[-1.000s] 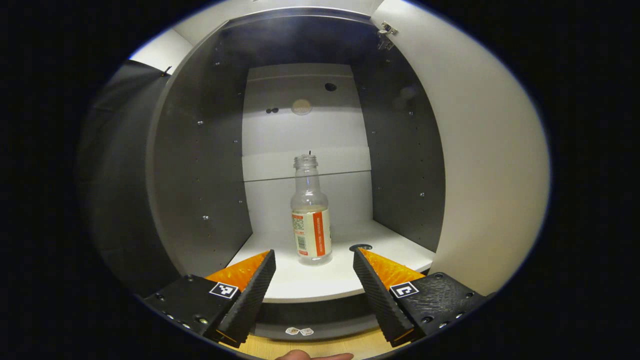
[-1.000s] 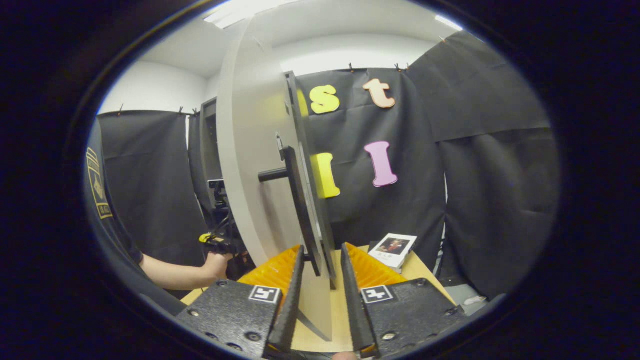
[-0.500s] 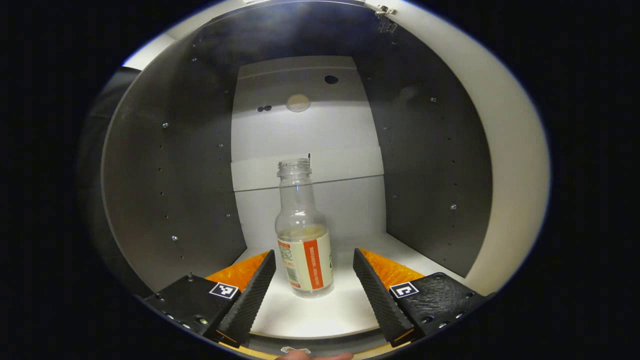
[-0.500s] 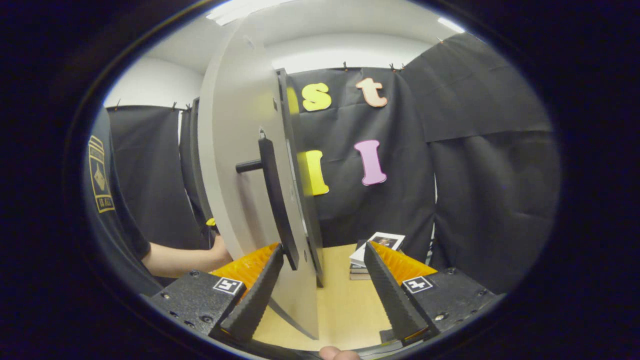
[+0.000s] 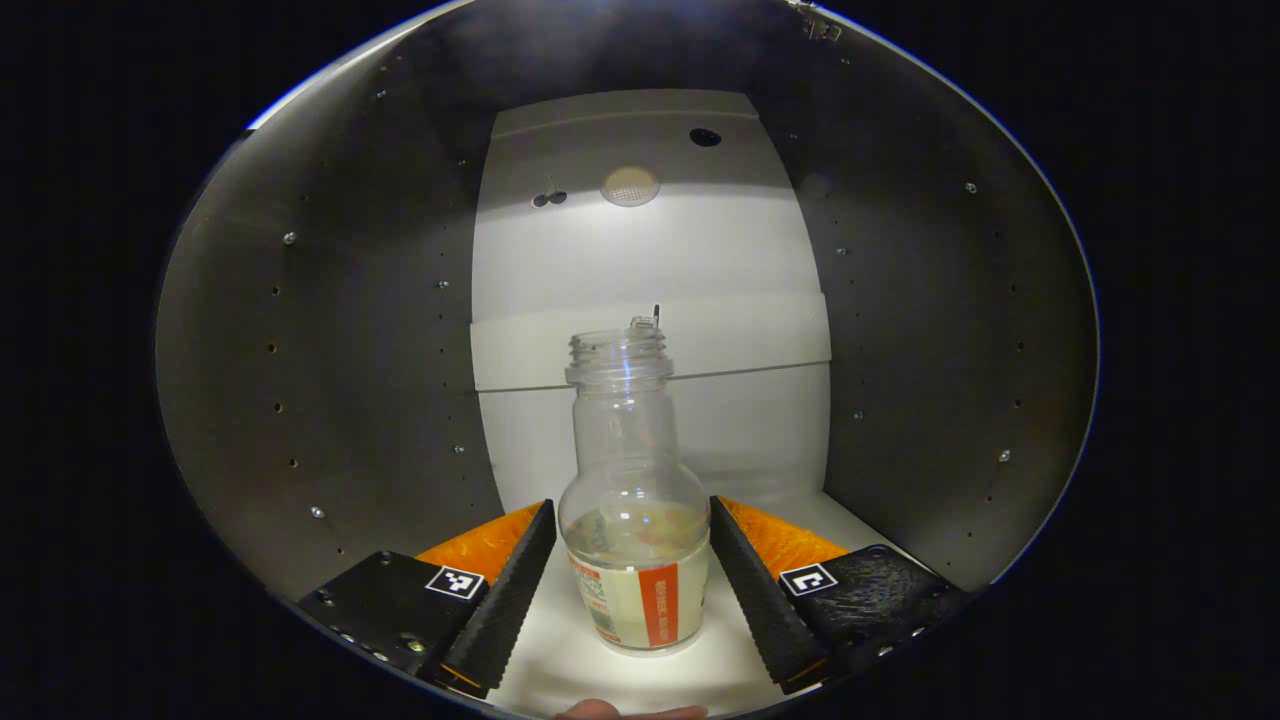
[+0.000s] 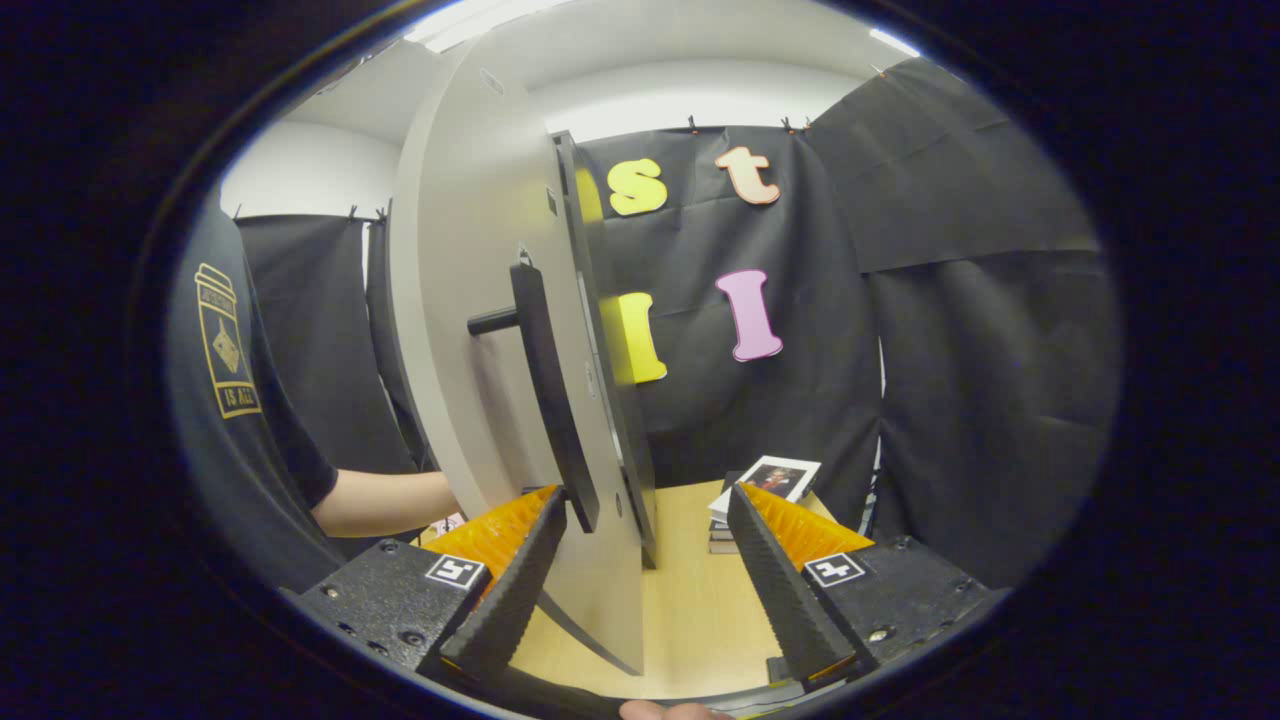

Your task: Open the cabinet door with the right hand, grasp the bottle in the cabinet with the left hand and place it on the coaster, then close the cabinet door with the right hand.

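I see the bottle (image 5: 634, 520) standing upright and uncapped on the white shelf (image 5: 560, 670) inside the cabinet (image 5: 320, 350), a little pale liquid in its lower part, right between the fingers of my left gripper (image 5: 632, 575). Those fingers are spread wide on either side of the bottle's body; the right one looks very close to the glass, but I cannot tell whether it touches. My right gripper (image 6: 645, 575) is also spread, gripping nothing, with the cabinet door (image 6: 470, 330) edge-on ahead and its dark handle (image 6: 545, 390) just above the left finger. A person's sleeve (image 6: 235, 400) and forearm (image 6: 385, 500) lie left of the door, and books (image 6: 765, 485) sit ahead on the wooden table (image 6: 685, 610).
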`<state>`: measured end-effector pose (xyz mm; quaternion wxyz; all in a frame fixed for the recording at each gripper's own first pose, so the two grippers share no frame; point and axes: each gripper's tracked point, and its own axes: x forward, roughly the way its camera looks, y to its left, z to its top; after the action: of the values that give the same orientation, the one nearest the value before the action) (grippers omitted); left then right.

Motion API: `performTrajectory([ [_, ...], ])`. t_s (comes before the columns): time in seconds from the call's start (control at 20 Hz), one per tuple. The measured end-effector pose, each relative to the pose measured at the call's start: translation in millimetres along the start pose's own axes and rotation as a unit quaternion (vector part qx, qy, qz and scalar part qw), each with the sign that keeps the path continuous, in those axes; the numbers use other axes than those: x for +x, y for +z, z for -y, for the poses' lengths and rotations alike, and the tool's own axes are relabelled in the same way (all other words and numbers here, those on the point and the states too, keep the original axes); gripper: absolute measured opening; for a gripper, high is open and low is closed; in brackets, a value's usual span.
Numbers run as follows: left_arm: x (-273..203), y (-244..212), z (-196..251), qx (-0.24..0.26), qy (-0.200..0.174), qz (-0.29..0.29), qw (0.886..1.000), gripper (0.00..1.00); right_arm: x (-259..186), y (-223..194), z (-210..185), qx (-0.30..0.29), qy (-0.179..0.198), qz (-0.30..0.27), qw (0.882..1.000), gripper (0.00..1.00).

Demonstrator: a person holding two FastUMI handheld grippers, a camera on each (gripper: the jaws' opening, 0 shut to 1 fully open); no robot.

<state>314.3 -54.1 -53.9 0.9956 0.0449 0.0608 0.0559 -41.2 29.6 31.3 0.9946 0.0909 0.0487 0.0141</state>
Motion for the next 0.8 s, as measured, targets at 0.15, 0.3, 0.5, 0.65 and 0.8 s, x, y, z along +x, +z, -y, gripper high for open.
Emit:
performTrajectory([
  [0.15,4,-1,5,0.008,-0.002,-0.003,1.0,0.76,0,1,1,-0.006,0.001,0.0,1.0,1.0],
  [0.3,-6,1,10,0.006,-0.014,-0.005,1.0,0.74,2,1,-1,-0.006,0.006,-0.004,1.0,0.98],
  [0.5,-28,15,9,0.001,-0.018,0.004,1.0,0.74,4,1,0,-0.008,0.033,-0.01,0.999,0.98],
  [0.65,-51,19,4,0.003,-0.015,0.003,1.0,0.74,7,0,0,-0.003,0.073,-0.021,0.997,1.0],
  [0.8,-77,26,-7,0.008,0.002,0.016,1.0,0.74,8,2,2,-0.02,0.098,-0.031,0.994,0.99],
])
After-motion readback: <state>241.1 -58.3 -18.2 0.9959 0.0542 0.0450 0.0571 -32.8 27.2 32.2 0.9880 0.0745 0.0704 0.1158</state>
